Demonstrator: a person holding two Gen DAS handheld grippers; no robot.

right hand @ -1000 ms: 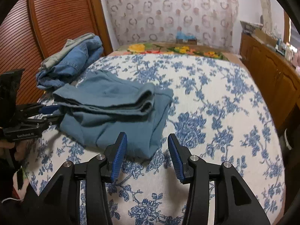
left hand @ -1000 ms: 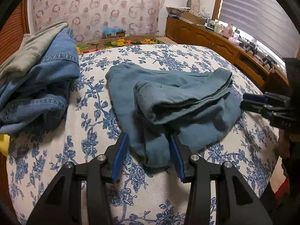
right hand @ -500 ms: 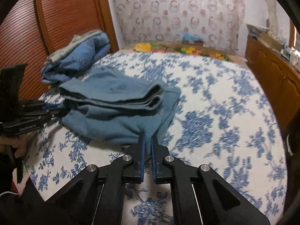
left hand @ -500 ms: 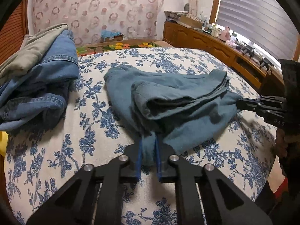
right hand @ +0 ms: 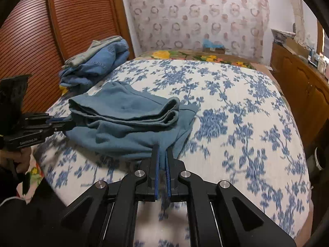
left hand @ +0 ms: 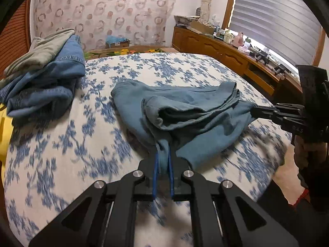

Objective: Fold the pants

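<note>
Teal-blue pants (left hand: 185, 111) lie crumpled in folds on the flowered bedspread (left hand: 61, 144). My left gripper (left hand: 162, 158) is shut on a near corner of the cloth, which is pinched between its blue pads. In the right wrist view the same pants (right hand: 131, 123) lie ahead, and my right gripper (right hand: 162, 154) is shut on another near edge. Each view shows the other gripper from the side, clamped on the cloth: the right one (left hand: 255, 111), the left one (right hand: 67, 121). The cloth is pulled taut toward both grippers.
A pile of denim jeans (left hand: 45, 86) with a grey-green garment (left hand: 41, 51) on top sits at the bed's far left, by a slatted wooden door (right hand: 41, 30). A wooden cabinet (left hand: 226, 51) with clutter runs along the right under the window blind. A person's hand (right hand: 18, 160) holds the left gripper.
Both grippers went from open around the cloth's near edges to shut on them, then drew back toward me, lifting and stretching the pants' near edge.
</note>
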